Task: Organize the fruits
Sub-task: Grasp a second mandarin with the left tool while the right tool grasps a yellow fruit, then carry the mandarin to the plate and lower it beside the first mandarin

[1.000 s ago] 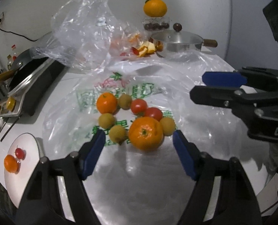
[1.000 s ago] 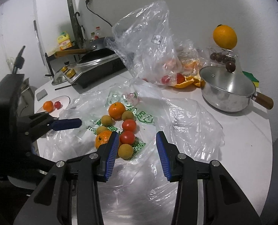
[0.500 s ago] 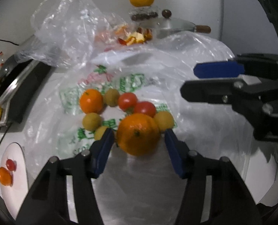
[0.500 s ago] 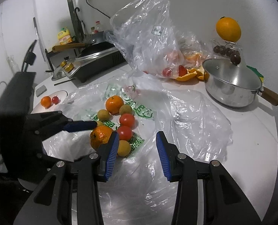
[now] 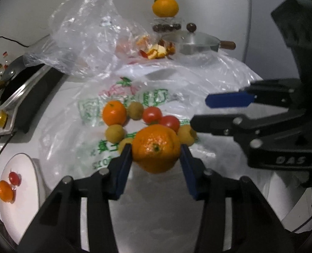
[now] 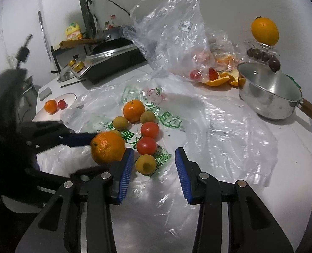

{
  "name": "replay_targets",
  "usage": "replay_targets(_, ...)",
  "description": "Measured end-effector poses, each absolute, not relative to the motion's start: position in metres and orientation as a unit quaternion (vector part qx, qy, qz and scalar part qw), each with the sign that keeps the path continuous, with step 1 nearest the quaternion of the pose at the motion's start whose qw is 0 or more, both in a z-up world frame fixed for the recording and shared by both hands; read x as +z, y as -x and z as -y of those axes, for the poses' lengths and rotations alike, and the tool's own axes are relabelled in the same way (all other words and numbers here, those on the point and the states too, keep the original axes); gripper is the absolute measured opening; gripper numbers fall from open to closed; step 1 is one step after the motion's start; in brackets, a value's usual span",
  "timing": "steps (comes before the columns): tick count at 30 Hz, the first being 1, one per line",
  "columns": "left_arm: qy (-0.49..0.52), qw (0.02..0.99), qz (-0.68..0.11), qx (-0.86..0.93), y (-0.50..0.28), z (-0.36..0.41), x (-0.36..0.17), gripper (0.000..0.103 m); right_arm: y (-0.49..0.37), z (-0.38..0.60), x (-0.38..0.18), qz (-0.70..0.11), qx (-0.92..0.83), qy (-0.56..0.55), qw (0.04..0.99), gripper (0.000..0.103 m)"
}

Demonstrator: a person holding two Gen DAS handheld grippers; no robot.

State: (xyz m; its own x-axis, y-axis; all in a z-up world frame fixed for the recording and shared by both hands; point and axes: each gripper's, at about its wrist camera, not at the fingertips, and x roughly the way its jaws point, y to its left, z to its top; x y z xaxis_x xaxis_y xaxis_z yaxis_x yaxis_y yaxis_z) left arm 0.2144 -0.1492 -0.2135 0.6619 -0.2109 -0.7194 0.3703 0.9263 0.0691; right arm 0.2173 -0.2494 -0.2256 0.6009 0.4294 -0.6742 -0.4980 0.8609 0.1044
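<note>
A large orange [image 5: 156,149] sits between the blue pads of my left gripper [image 5: 155,150]; the jaws are closing and both pads press its sides. Behind it, on a printed plastic bag [image 5: 135,97], lie a smaller orange [image 5: 114,112], two red tomatoes [image 5: 152,115] and several yellow-green fruits [image 5: 114,133]. My right gripper [image 6: 154,154] stands open just right of the held orange [image 6: 107,147], with one yellow-green fruit [image 6: 145,164] on the bag close ahead of its left pad. A white plate [image 5: 25,189] at the left holds a small orange [image 5: 5,190] and a cherry tomato [image 5: 14,178].
A lidded steel pan [image 6: 267,97] stands at the back right, with an orange [image 6: 264,31] on a clear box behind it. A crumpled clear bag [image 6: 168,31] and orange peel [image 6: 225,78] lie at the back. A stove with a black pan [image 6: 113,61] is at the back left.
My left gripper moved forward around the large orange and its jaws came together onto it. The right gripper kept its opening and shifted only slightly.
</note>
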Motion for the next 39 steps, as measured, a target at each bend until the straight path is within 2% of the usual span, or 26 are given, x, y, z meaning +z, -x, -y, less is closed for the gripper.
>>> replay_targets(15, -0.086, 0.918, -0.358, -0.145, -0.198, 0.117, -0.196, 0.047, -0.224, 0.219, -0.247, -0.4, 0.251, 0.083, 0.878, 0.039)
replay_targets(20, -0.08, 0.92, -0.355, -0.144, -0.193, 0.11, -0.193, 0.047, -0.227, 0.215, -0.25, -0.406, 0.237, 0.092, 0.878, 0.028)
replay_targets(27, -0.074, 0.922, -0.352, -0.145, -0.185, 0.101, -0.19, 0.047, -0.225, 0.208, -0.247, -0.406, 0.236, 0.101, 0.877, 0.028)
replay_targets(39, -0.066, 0.928, -0.339, -0.139, -0.166, 0.086, -0.179, 0.047, -0.2, 0.193, -0.211, -0.368, 0.256, 0.102, 0.888, 0.028)
